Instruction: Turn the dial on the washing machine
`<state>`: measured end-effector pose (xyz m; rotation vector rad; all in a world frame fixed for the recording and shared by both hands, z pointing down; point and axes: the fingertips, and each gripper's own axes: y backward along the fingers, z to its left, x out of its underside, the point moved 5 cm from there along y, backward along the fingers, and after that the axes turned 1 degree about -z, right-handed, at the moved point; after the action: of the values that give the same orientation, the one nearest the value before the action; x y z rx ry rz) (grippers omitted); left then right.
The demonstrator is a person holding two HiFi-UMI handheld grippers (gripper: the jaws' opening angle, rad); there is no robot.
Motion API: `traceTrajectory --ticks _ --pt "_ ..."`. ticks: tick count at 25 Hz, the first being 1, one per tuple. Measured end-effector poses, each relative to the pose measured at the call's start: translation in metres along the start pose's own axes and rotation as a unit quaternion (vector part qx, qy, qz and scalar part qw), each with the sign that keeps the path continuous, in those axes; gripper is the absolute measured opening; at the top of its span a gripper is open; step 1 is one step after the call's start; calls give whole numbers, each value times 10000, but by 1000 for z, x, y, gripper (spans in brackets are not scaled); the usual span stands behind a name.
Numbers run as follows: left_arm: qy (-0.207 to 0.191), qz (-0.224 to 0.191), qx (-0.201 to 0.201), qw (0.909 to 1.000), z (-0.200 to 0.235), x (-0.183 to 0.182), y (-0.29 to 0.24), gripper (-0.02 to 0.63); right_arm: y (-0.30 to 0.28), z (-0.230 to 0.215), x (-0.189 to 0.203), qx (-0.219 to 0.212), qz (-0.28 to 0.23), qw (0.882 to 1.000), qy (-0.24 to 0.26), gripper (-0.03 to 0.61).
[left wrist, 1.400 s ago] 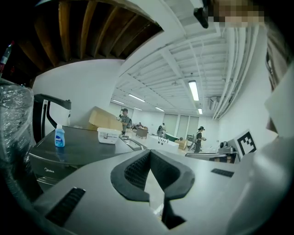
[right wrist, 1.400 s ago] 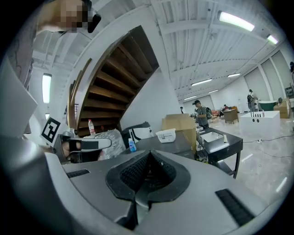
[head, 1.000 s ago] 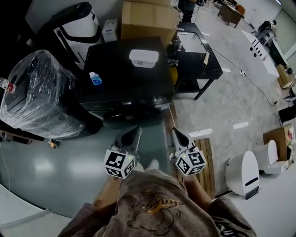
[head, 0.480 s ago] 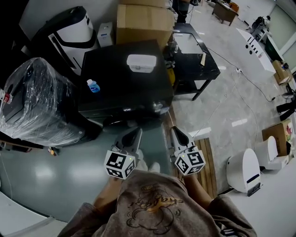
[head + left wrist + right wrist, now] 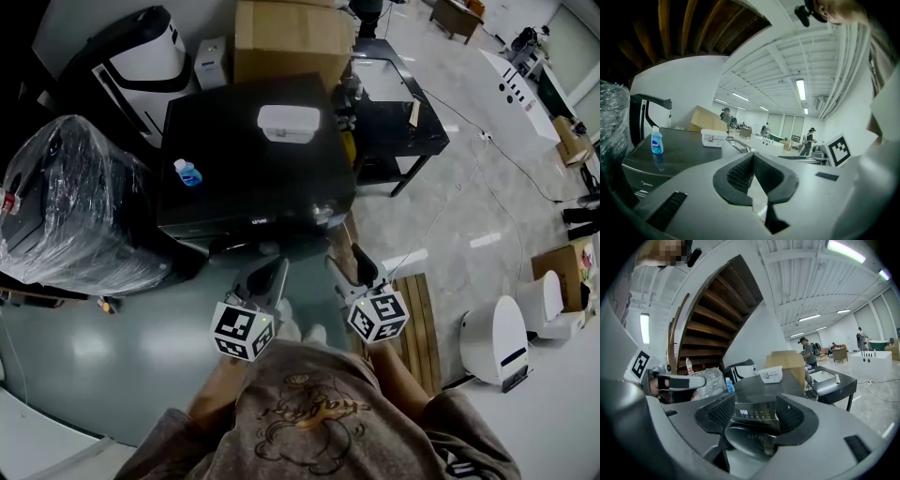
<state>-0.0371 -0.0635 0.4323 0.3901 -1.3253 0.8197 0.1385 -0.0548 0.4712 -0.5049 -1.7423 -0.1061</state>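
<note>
Both grippers pointed at the front of the washer (image 5: 253, 150). The dial (image 5: 322, 214) sat at the right end of the front panel, just under the top edge. The right gripper (image 5: 347, 265) was aimed at it, and its jaws had just been opening. In the right gripper view they stood wide apart, with the dial (image 5: 750, 440) framed low between them and the lit display (image 5: 740, 412) just above it. The ribbed pads (image 5: 717, 414) pressed on nothing, so this gripper was released and empty. From the head view a gap to the dial seemed to remain, though I could not be sure how much. The left gripper (image 5: 267, 274) hung beside the right one, clenched on nothing, its pads meeting at the tips.

The step in hand looked like the approach before the grasp. To do it well, the right gripper should go straight in, square to the panel, with the dial centred between the jaws. It should go deep enough that the pads, not just their tips, straddle the rim across its full width. The dial looked smooth and rounded, so a shallow or off-centre grip would probably slip. Once closed firmly, the turn should come from rolling the wrist about the dial's own axis, not from swinging the hand sideways. The left gripper should keep clear.
</note>
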Motion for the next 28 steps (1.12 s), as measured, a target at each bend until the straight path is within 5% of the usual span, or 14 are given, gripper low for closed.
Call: traceTrajectory --ticks 28 --pt "146 384 -322 9986 48 18 -10 0 -158 -97 106 898 1556 9837 12 287"
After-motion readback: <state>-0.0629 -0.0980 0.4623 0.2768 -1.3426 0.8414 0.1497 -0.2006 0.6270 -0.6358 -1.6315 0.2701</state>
